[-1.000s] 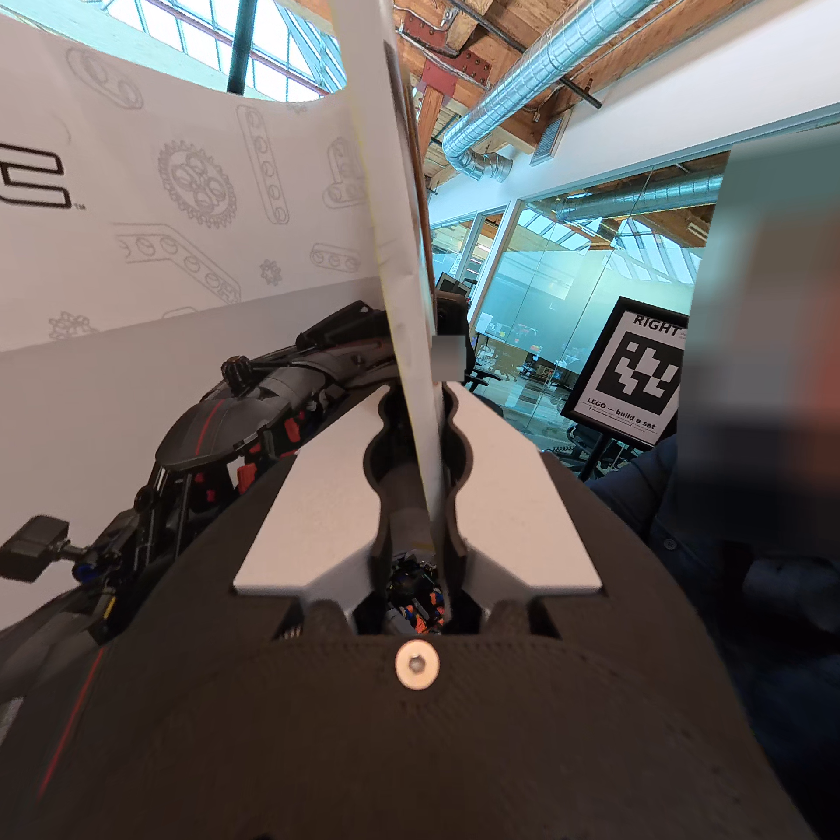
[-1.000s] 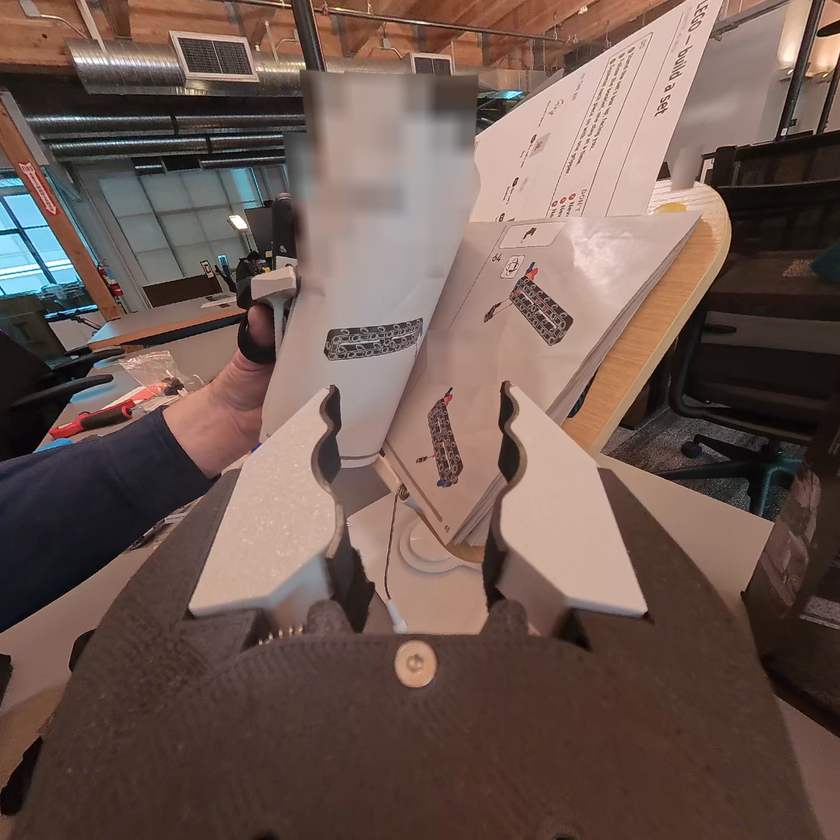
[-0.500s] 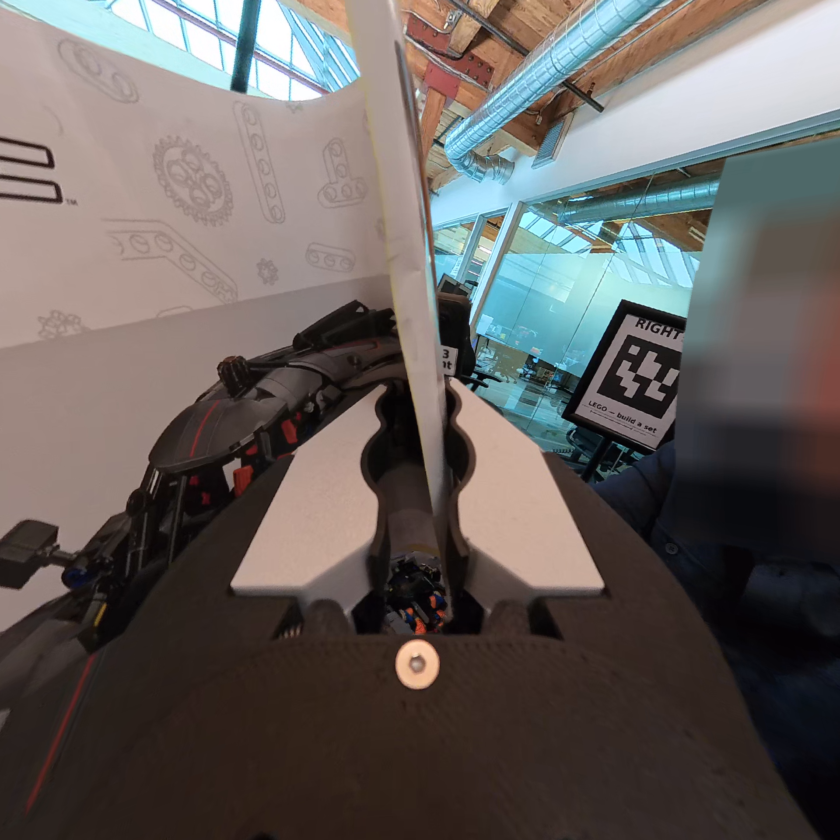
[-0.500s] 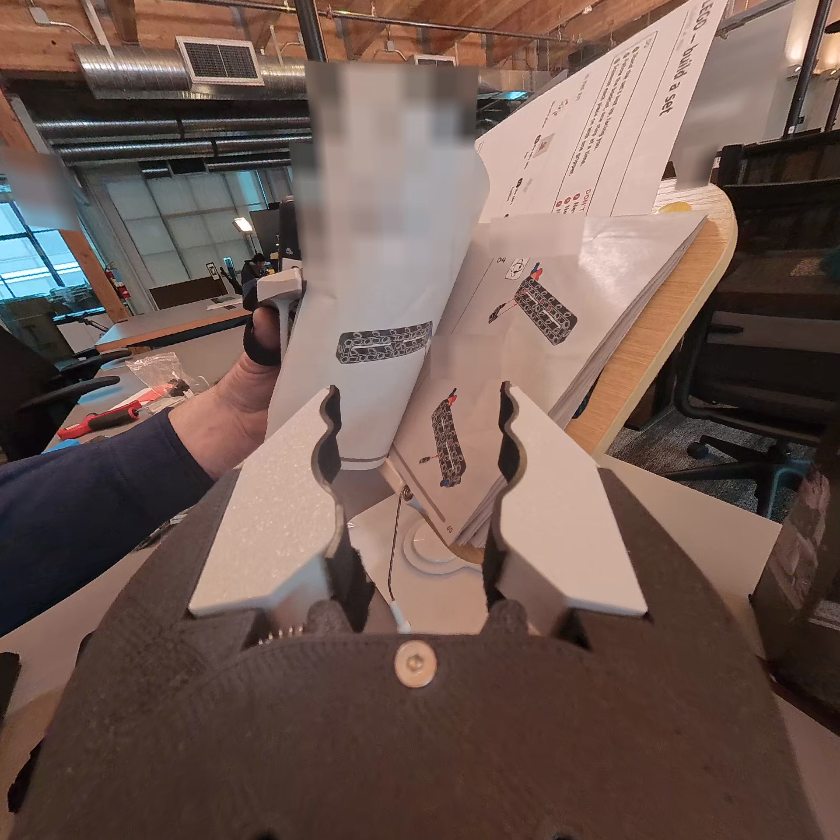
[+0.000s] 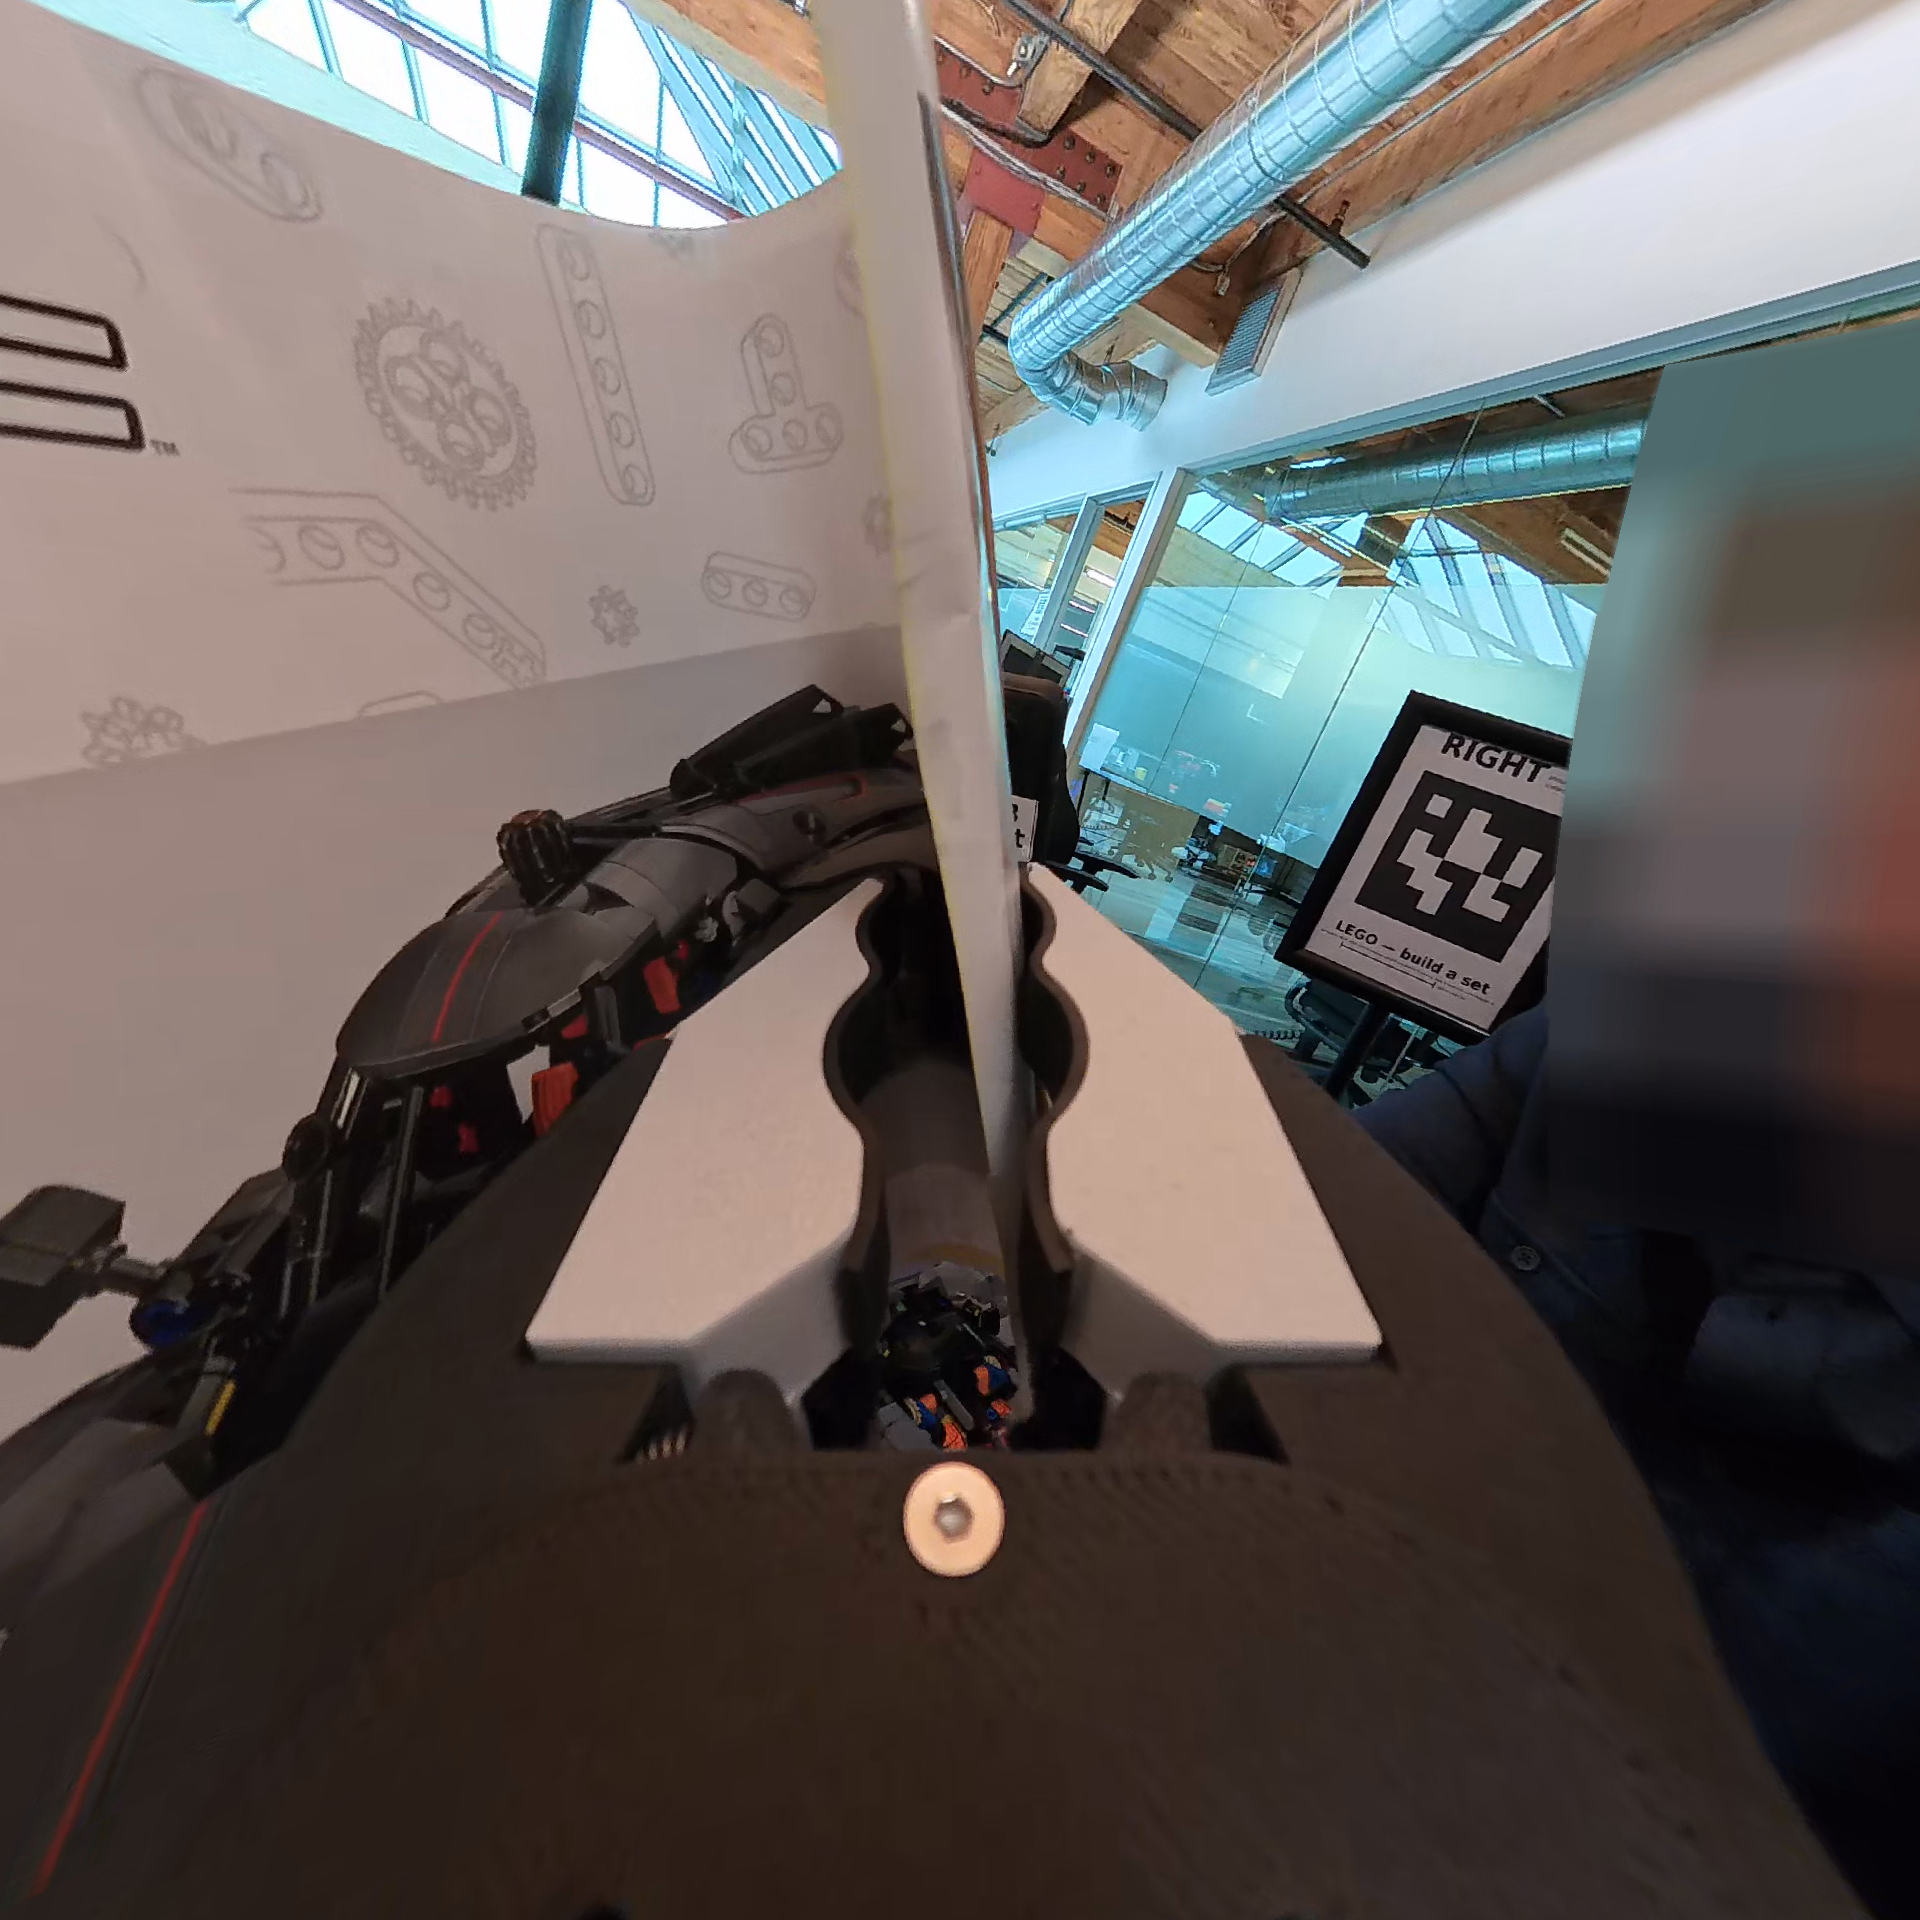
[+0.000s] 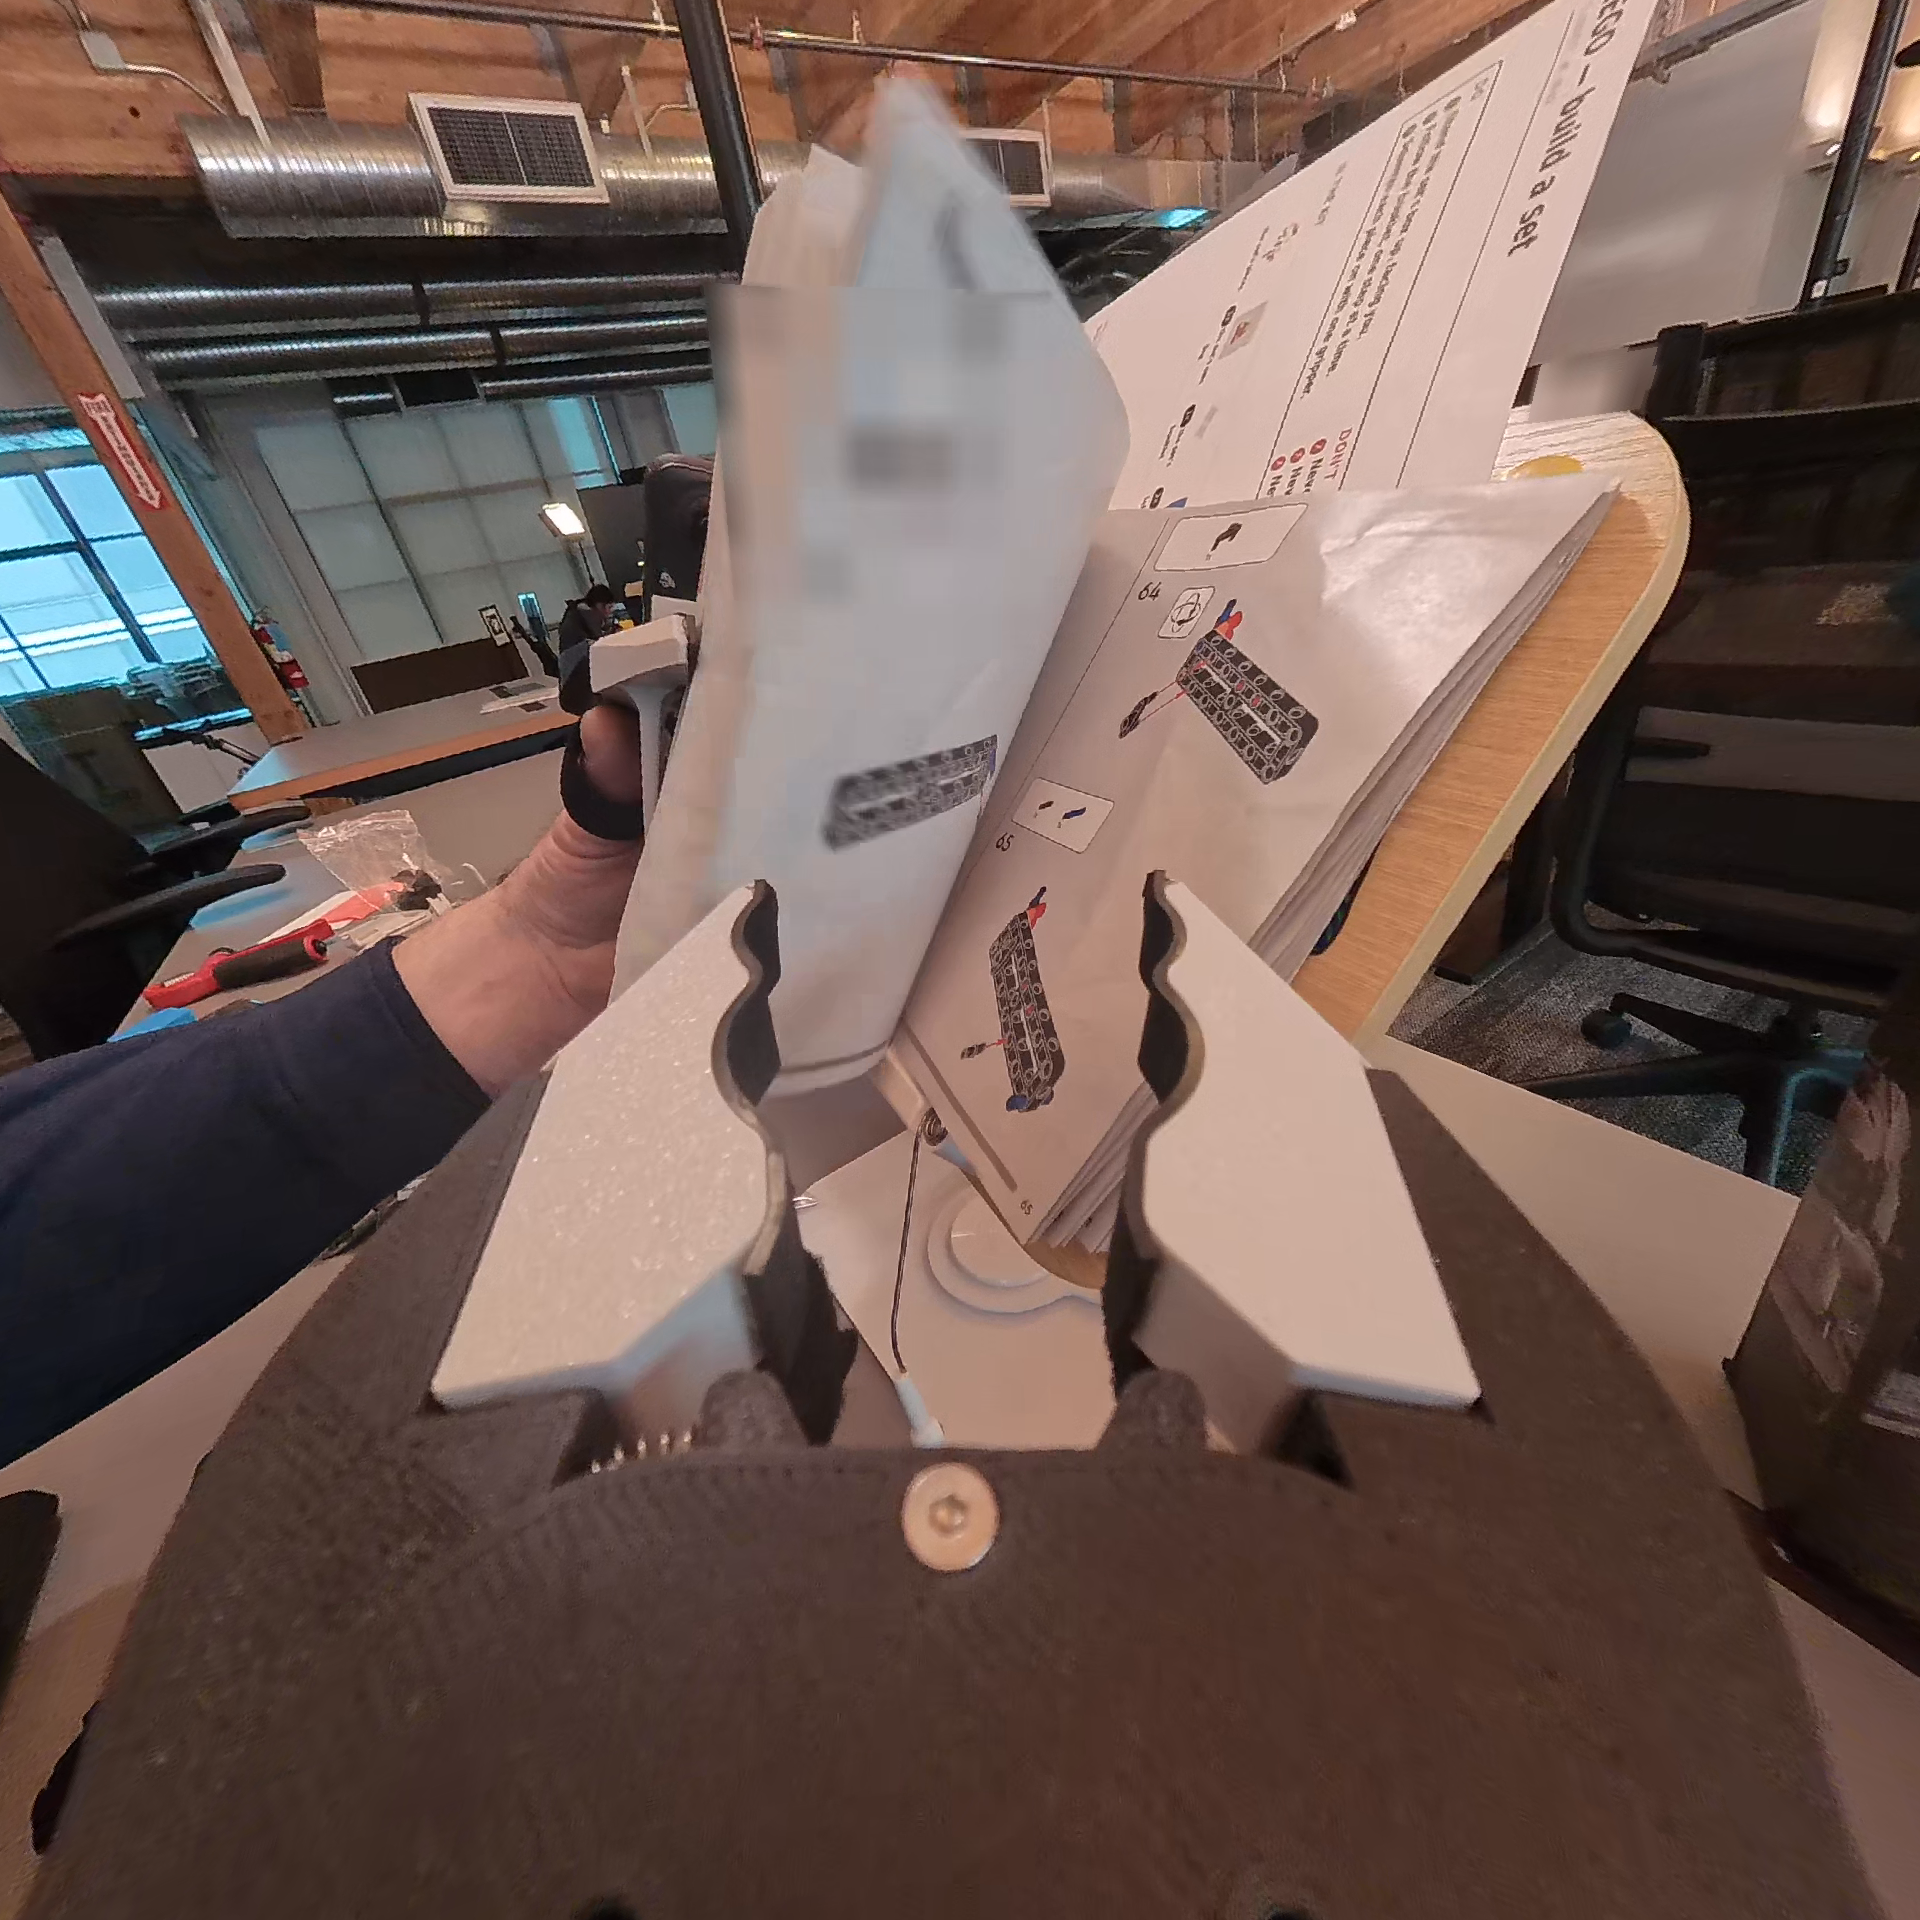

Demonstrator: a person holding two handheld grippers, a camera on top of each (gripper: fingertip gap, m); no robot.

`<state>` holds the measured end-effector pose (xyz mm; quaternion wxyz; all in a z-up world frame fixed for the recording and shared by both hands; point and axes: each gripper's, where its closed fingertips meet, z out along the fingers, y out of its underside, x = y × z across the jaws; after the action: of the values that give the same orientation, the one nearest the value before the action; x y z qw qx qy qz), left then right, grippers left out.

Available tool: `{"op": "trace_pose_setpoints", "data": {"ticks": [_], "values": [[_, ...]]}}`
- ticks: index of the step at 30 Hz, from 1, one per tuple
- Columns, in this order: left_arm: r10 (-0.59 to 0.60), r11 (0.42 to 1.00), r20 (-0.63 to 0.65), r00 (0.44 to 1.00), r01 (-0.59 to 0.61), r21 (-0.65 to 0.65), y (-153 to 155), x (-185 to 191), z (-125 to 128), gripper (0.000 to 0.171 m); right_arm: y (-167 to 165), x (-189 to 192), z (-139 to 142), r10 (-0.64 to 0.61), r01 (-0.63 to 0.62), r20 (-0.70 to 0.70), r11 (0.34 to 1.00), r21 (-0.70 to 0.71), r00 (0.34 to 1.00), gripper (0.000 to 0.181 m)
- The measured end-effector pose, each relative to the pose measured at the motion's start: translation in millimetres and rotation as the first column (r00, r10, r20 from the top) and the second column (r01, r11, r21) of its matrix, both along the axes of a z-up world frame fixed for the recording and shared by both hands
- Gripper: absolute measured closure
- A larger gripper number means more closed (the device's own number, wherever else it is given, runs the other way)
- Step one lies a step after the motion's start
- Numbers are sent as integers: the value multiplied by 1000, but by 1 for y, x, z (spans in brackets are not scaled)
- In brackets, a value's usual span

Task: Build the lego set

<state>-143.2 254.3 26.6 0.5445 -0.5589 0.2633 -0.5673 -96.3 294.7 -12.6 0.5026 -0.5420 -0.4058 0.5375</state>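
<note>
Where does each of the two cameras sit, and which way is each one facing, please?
Left wrist view: on the left hand-held gripper, angled up toward the ceiling; its fingers pinch a booklet page seen edge-on, the booklet cover to the left.
Right wrist view: on the right hand-held gripper, open and empty, facing the instruction booklet on its stand; the person's left hand and sleeve show.
Shared: that lifted page and the left gripper.

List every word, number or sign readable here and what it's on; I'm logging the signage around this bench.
I don't copy out writing; these things bear it:
Framed marker sign: legible heading and caption.
White poster board: heading, small instructions.
Open instruction booklet: step numbers.
Lifted pages in the left gripper: logo outside; inside blurred.
Red hanging sign: too small.
</note>
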Motion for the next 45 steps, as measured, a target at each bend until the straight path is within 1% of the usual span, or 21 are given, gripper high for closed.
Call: {"op": "trace_pose_setpoints", "data": {"ticks": [12,16,23,26,28,30,36,39,41,45], "values": [[3,1000,0,1000,-3,1,0,0,0,155,1,-1,-3,-2,2,11,1000,1,1000,112],[29,999,-10,1000,-29,23,0,-2,0,159,2,-1,-4,-7,7,15,1000,1,1000,112],[10,1000,2,1000,-10,13,-2,-3,1,160,2,-1,-4,-7,7,13,1000,0,1000,112],[68,995,-23,997,-66,70,-3,-8,2,168,4,-1,-4,-20,20,17,1000,9,1000,112],[62,996,-14,998,-61,71,-8,-14,5,171,5,-1,-6,-30,30,30,999,19,999,112],[85,993,-12,996,-84,84,-11,-23,9,171,5,-2,-7,-34,33,32,999,23,999,112],[49,992,10,999,-50,117,-28,-30,19,171,4,-3,-7,-51,50,39,998,43,998,112],[10,993,25,1000,-13,115,-31,-28,17,170,2,-3,-5,-50,48,39,998,49,998,112],[7,992,27,1000,-10,125,-32,-27,16,170,3,-2,-5,-48,46,38,998,47,998,112],[-28,989,56,998,19,146,-38,-28,19,169,4,-2,-5,-40,39,30,999,32,999,112]]}}
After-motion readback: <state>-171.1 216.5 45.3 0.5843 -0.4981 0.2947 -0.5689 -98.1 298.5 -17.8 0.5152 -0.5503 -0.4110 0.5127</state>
